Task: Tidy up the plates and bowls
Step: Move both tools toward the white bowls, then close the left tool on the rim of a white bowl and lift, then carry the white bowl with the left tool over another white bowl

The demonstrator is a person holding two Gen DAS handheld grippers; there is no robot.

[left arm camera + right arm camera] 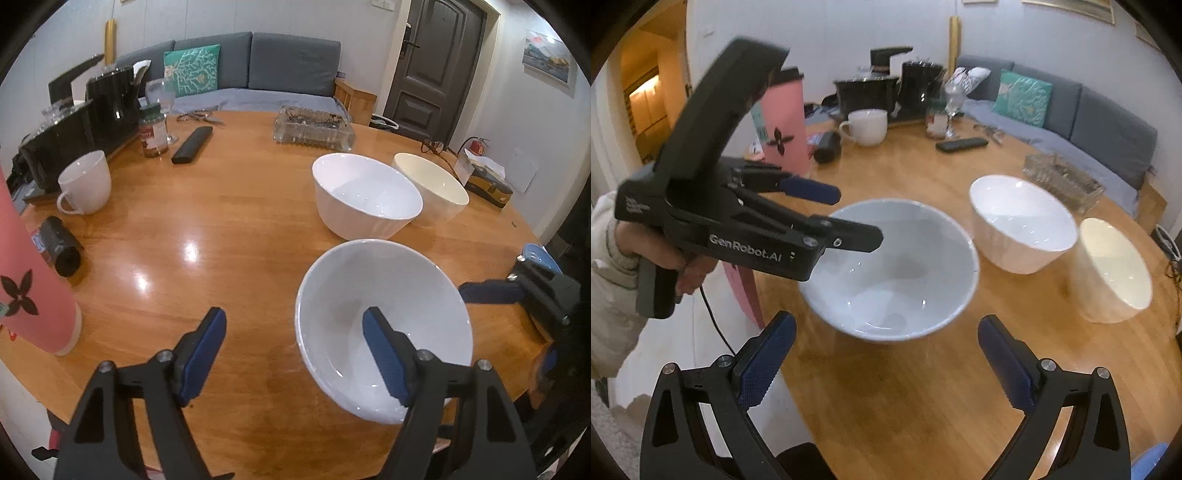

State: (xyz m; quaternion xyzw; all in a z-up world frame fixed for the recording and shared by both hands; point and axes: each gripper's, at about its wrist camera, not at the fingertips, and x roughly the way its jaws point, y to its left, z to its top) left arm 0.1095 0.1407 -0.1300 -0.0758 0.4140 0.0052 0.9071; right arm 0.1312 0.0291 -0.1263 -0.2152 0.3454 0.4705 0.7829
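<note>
Three bowls stand on the round wooden table. The nearest white bowl is wide. Behind it are a second white bowl and a cream bowl, touching each other. My left gripper is open, with its right finger over the inside of the nearest bowl and its left finger outside the rim. My right gripper is open and empty, just short of the nearest bowl; it shows at the right edge of the left wrist view.
At the table's left are a pink carton, a black roll, a white mug, a jar, a remote and black appliances. A glass ashtray and a tissue box stand at the back.
</note>
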